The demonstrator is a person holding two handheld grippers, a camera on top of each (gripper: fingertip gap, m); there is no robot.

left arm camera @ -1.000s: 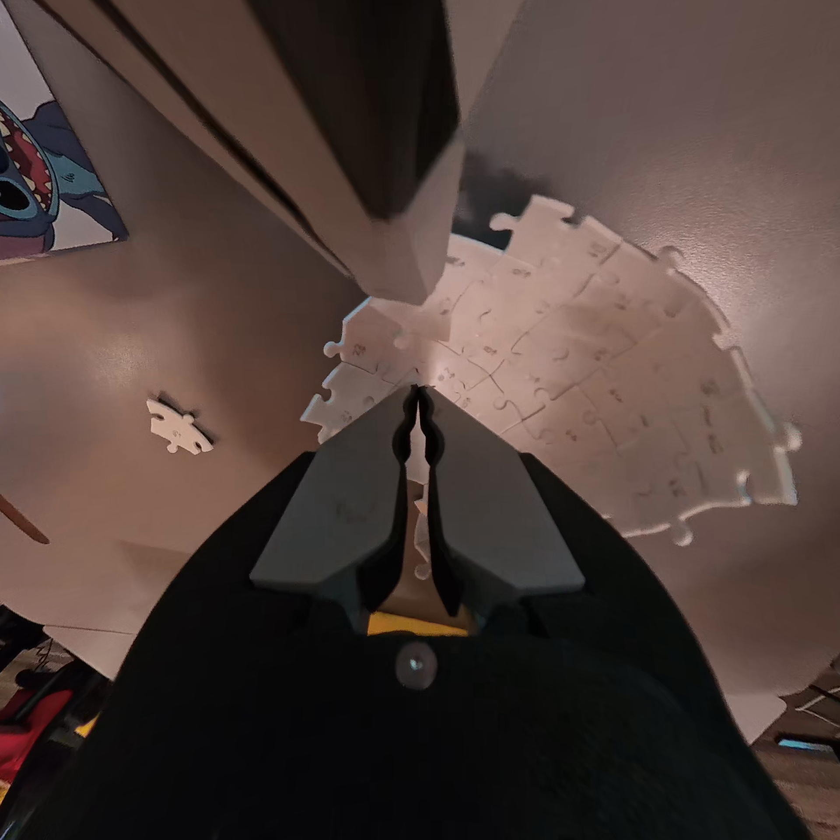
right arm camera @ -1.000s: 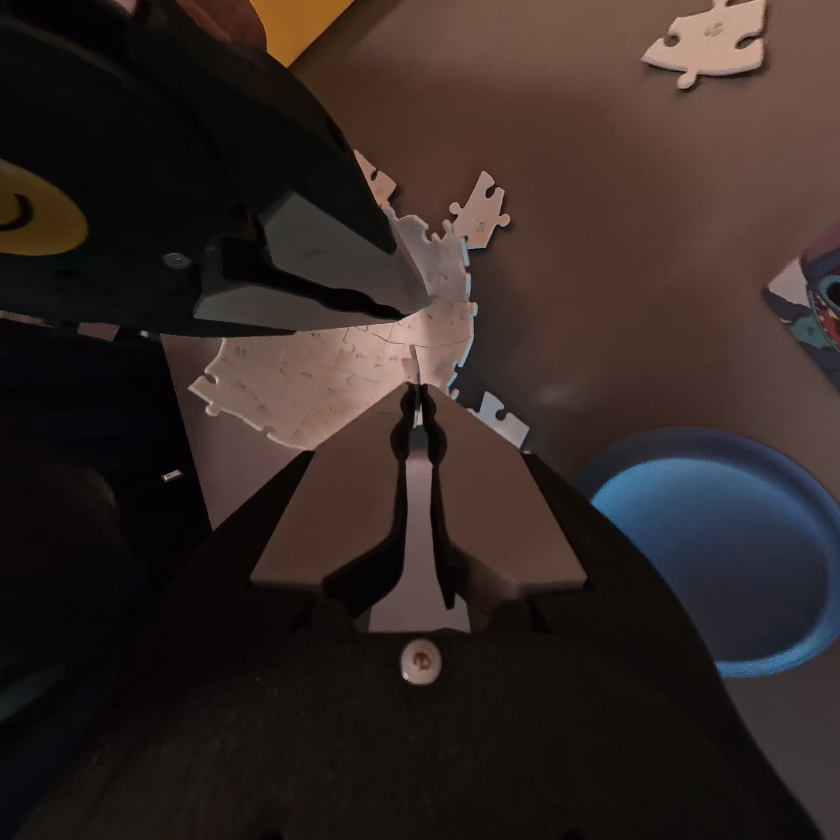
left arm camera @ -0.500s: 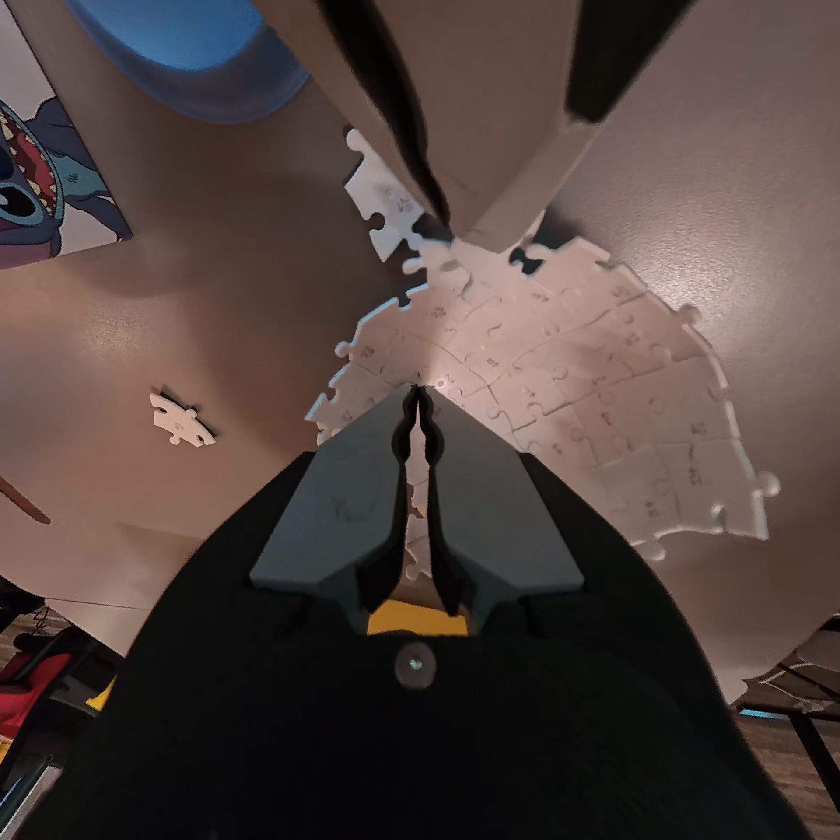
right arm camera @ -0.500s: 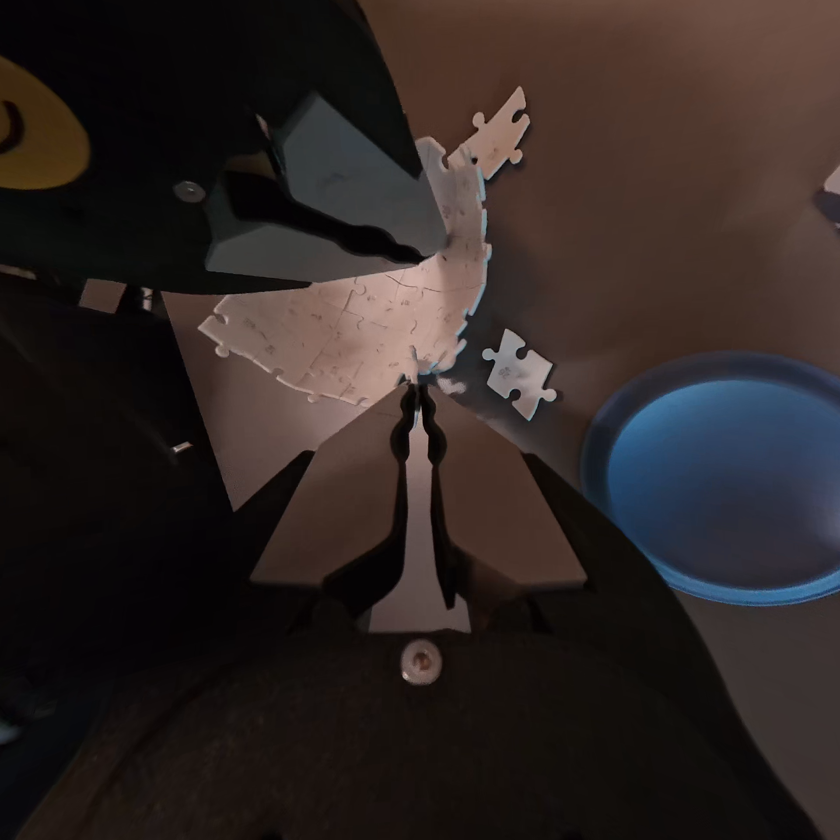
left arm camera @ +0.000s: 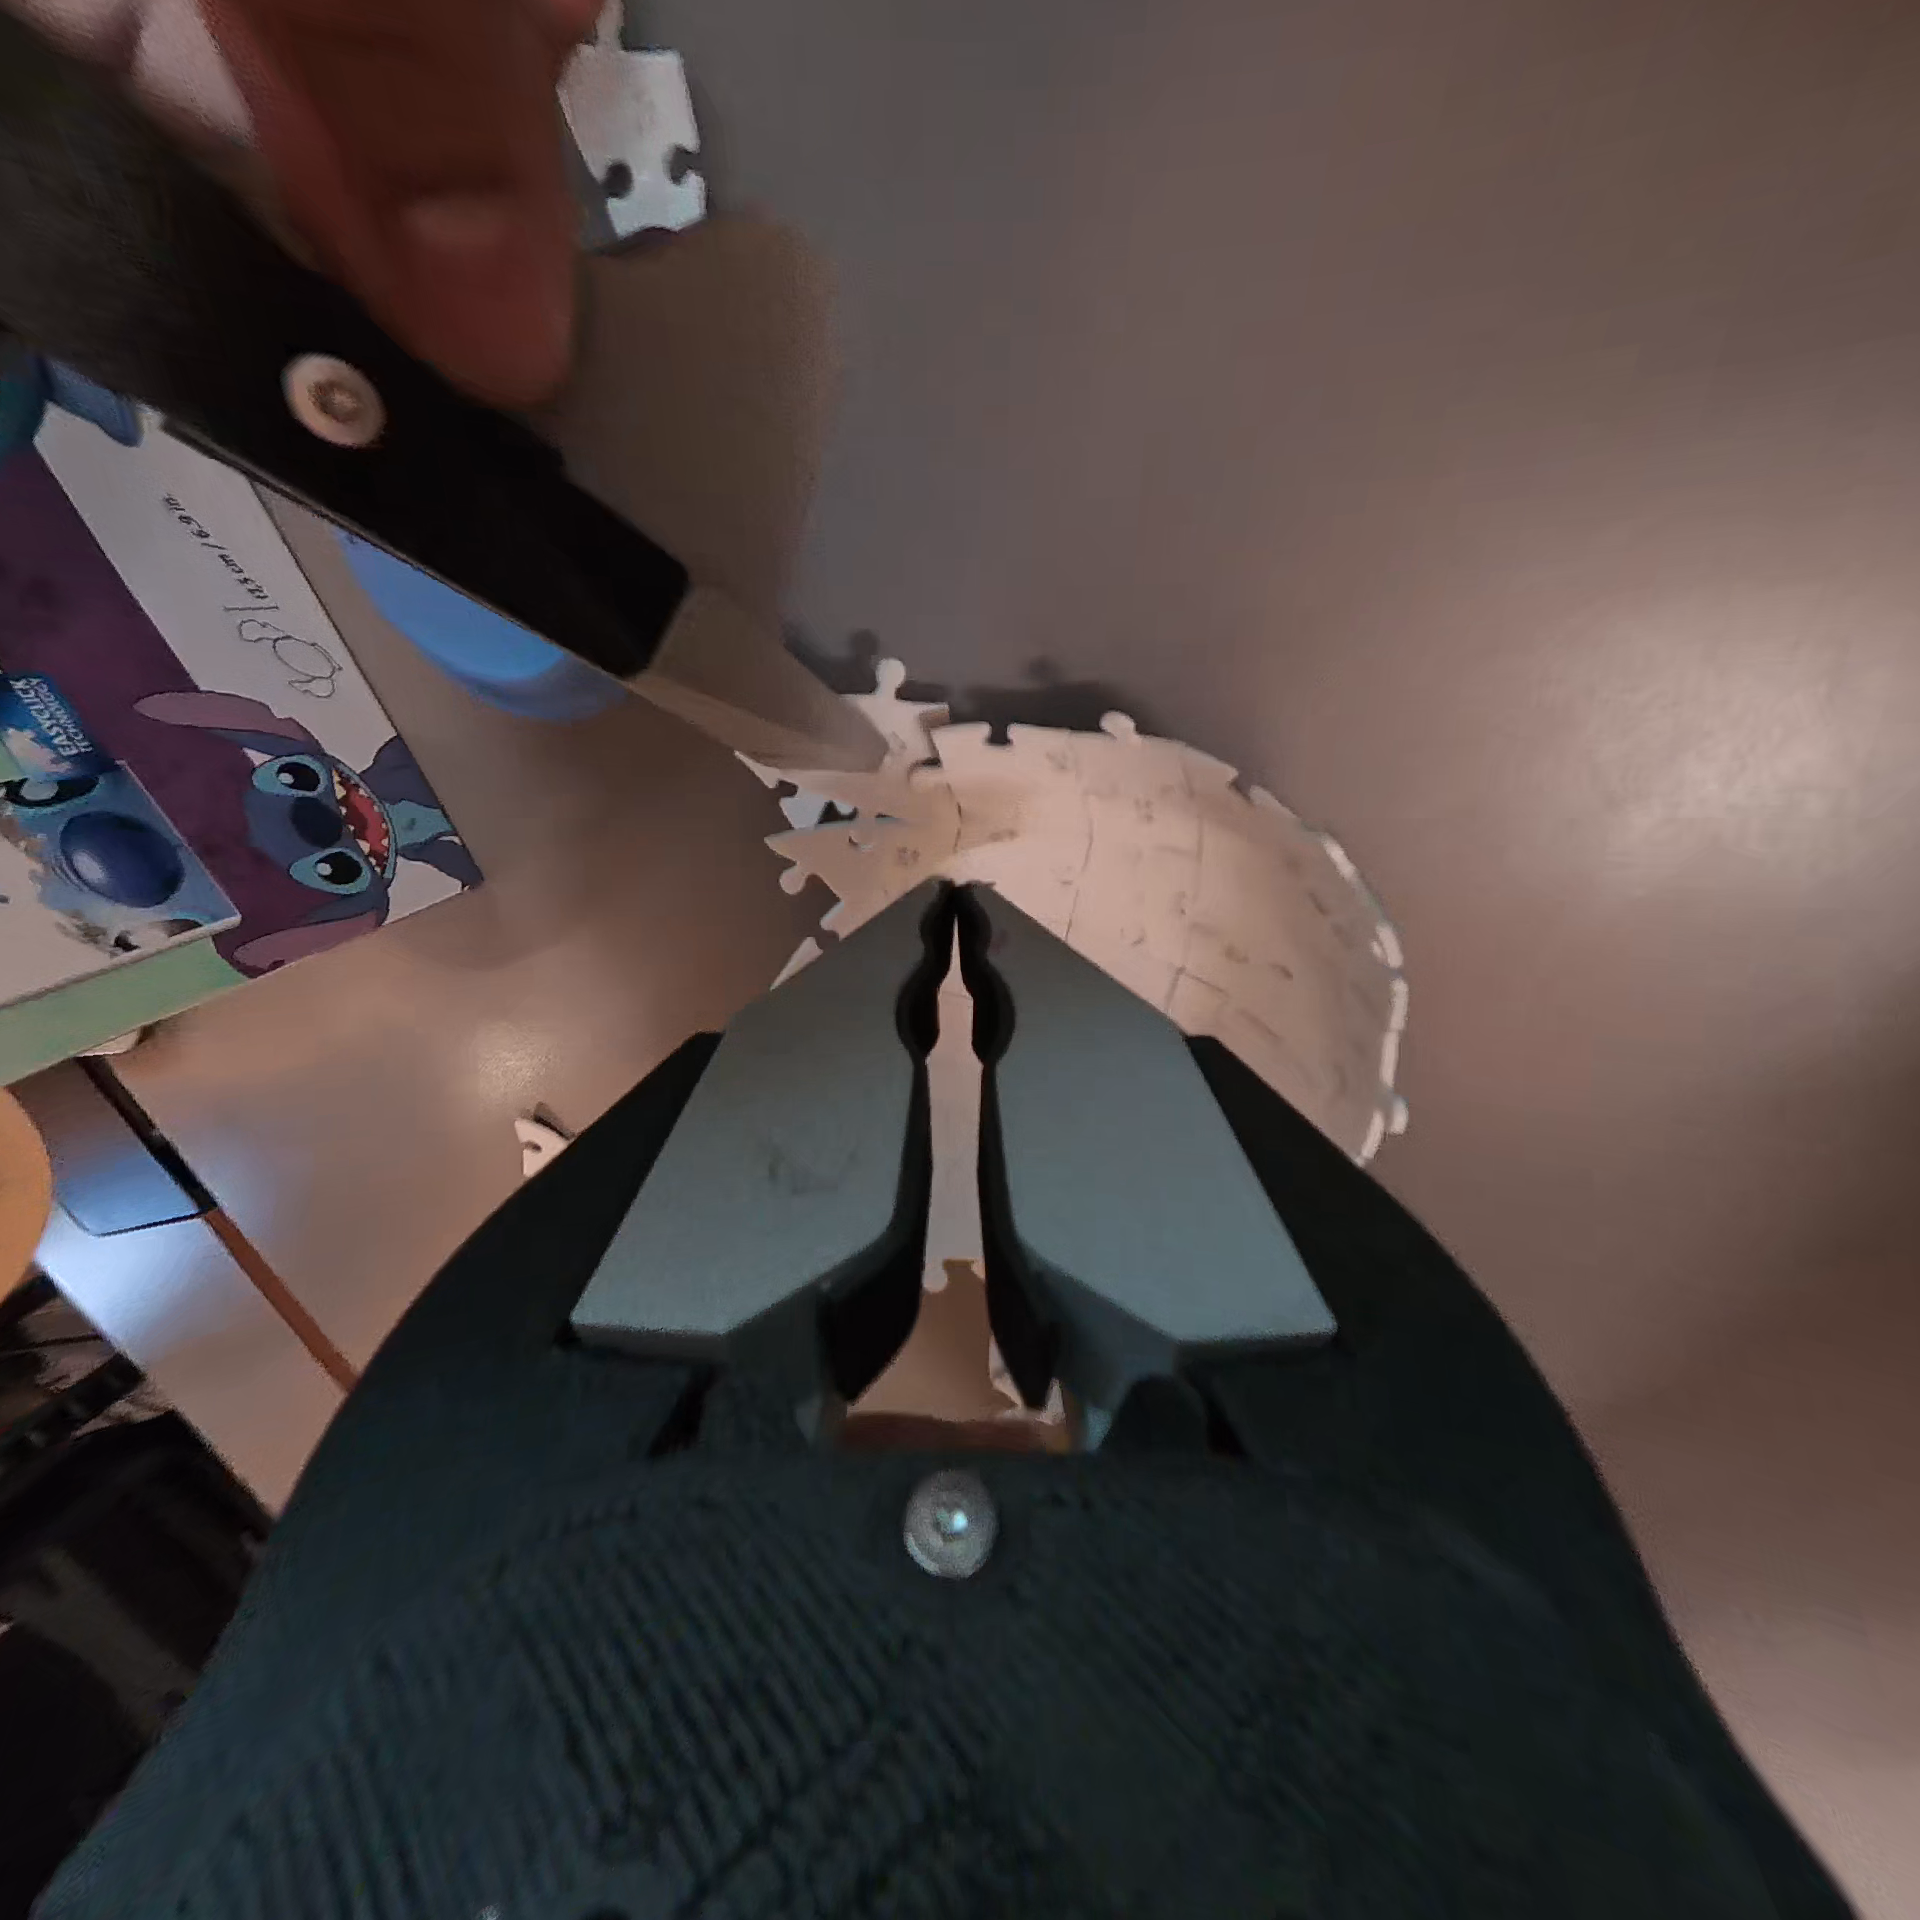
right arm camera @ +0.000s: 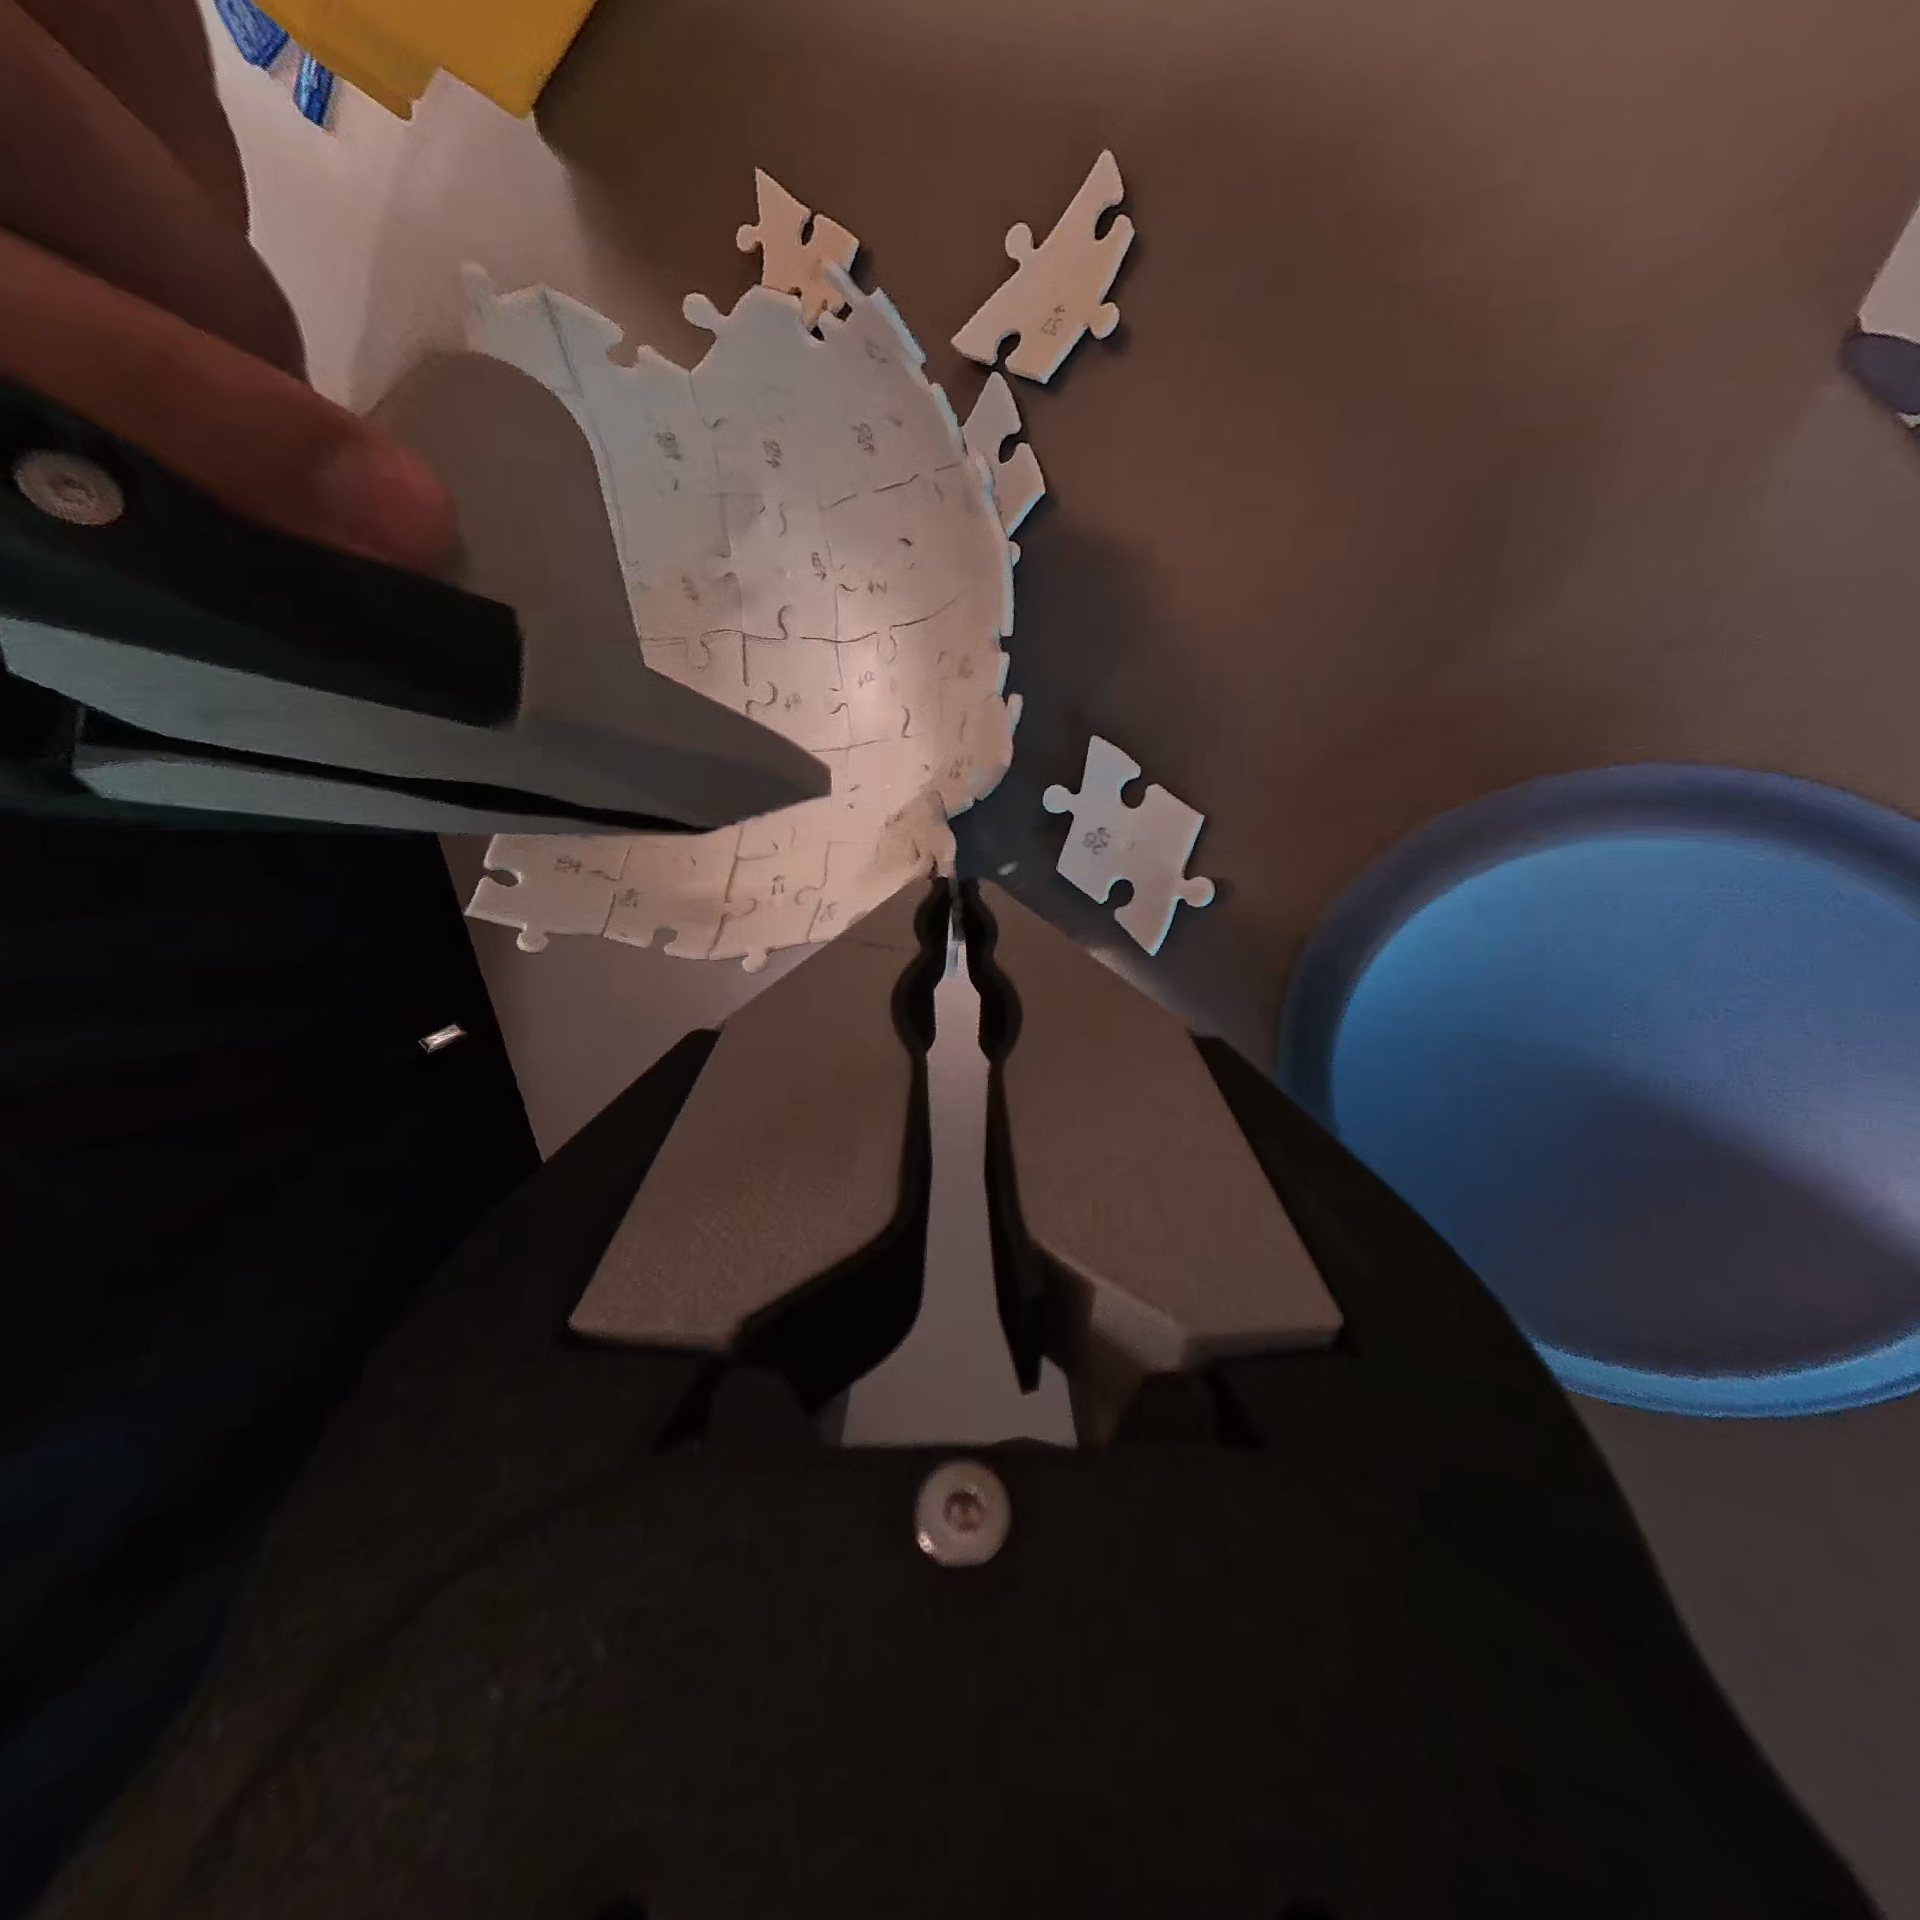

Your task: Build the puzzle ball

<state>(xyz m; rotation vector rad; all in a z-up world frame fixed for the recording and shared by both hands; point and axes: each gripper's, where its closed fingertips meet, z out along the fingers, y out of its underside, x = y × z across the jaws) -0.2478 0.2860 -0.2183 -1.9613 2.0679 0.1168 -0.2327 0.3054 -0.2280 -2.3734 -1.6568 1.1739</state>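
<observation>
The partly built puzzle ball is a curved white shell of joined pieces (left arm camera: pixel 1195 883), with its inner side showing in the right wrist view (right arm camera: pixel 831 582). My left gripper (left arm camera: pixel 956 888) is shut on the shell's rim. In the right wrist view it reaches in from the left (right arm camera: pixel 790 800). My right gripper (right arm camera: pixel 956 883) is shut on the shell's rim close by. In the left wrist view it comes in from the upper left (left arm camera: pixel 862 748). Both hold the shell above the brown table.
Loose white pieces lie on the table (right arm camera: pixel 1127 842), (right arm camera: pixel 1049 281), (right arm camera: pixel 800 239), (left arm camera: pixel 644 135). A blue bowl (right arm camera: pixel 1610 1091) stands to the right of the shell. The puzzle box with a cartoon picture (left arm camera: pixel 208 727) lies to the left. A hand (left arm camera: pixel 436 187) holds the right gripper. My left and right fingertips are right by each other.
Both grippers have stayed shut on the shell and turned it, so it now curves up like a bowl. The right gripper has swung to the upper left in the left wrist view.
</observation>
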